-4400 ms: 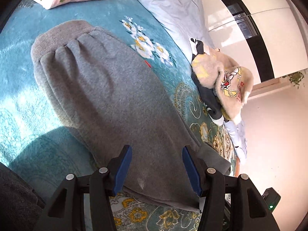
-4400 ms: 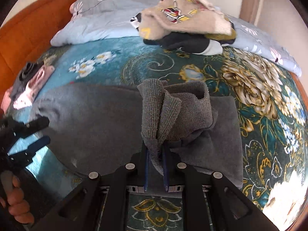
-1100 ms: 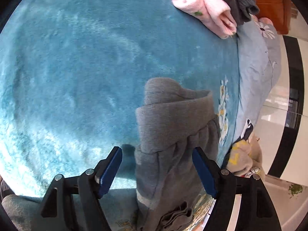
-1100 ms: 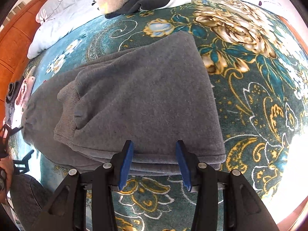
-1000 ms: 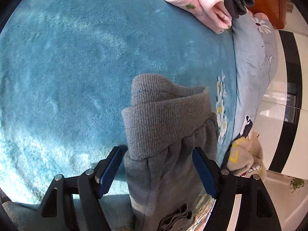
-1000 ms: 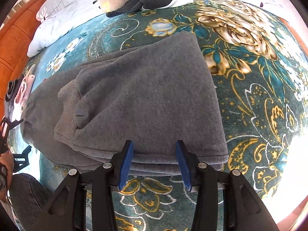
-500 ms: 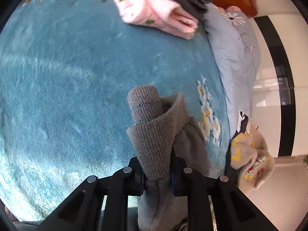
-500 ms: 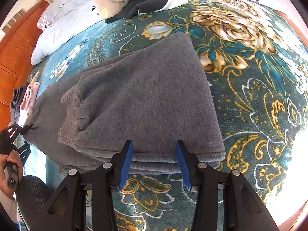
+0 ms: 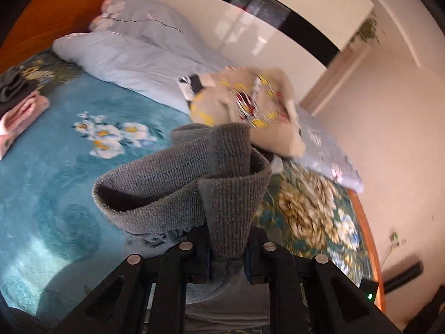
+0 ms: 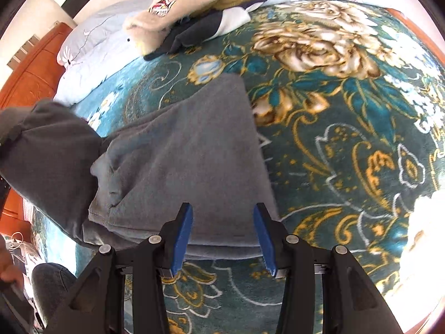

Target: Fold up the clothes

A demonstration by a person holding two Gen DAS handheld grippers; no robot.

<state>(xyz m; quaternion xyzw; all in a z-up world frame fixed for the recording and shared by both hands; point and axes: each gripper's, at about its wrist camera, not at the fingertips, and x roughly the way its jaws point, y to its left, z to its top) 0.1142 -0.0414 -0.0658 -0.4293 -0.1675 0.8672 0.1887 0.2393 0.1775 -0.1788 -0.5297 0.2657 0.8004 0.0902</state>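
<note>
Two black, angular-framed grippers, left [image 9: 226, 253] and right [image 10: 224, 236], each studded with round silver screws, blue pads [image 10: 182, 232] lining the fingers, a small green light [image 9: 370, 296] glowing on the left one's housing.

— Is it bright here?

— Yes, strong sun. The far right of the floral blanket [image 10: 347, 128] is washed out to white glare in the right wrist view.

— Any shadows?

— A dark shadow lies on the blue part near the bottom left of the left wrist view.

— Is it sharp?

— No. The beige sweater [image 9: 250, 105] is smeared with blur. Both pictures bulge round, with black corners.
</note>
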